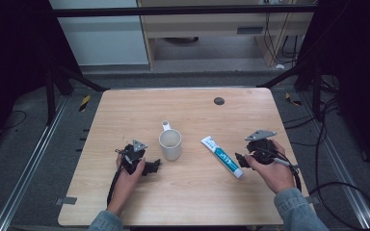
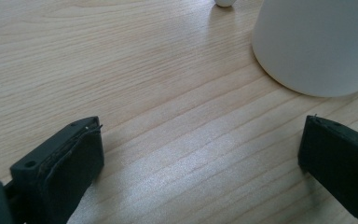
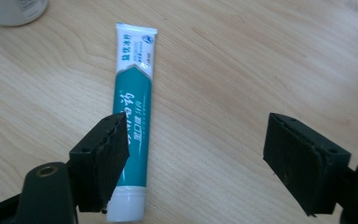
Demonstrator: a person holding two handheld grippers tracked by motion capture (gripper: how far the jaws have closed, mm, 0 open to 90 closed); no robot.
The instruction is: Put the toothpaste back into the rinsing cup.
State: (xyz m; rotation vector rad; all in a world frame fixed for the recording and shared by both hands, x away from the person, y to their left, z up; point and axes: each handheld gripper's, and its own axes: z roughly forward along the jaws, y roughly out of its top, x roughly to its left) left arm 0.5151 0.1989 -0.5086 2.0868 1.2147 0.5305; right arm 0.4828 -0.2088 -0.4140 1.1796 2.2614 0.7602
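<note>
A white mug [image 1: 170, 144] with its handle pointing away stands in the middle of the wooden table [image 1: 188, 202]. To its right lies a teal and white toothpaste tube [image 1: 221, 156], cap toward the near edge. My left gripper [image 1: 155, 166] rests low on the table just left of the mug [image 2: 317, 44], jaws wide apart with only bare wood between them. My right gripper [image 1: 238, 159] sits beside the cap end of the tube [image 3: 133, 116]. Its jaws are open; the tube lies under the left jaw, not between the pads.
A small dark round mark [image 1: 218, 100] sits near the table's far edge. Black cables [image 1: 337, 192] trail on the floor to the right, and metal rails run along both sides of the table.
</note>
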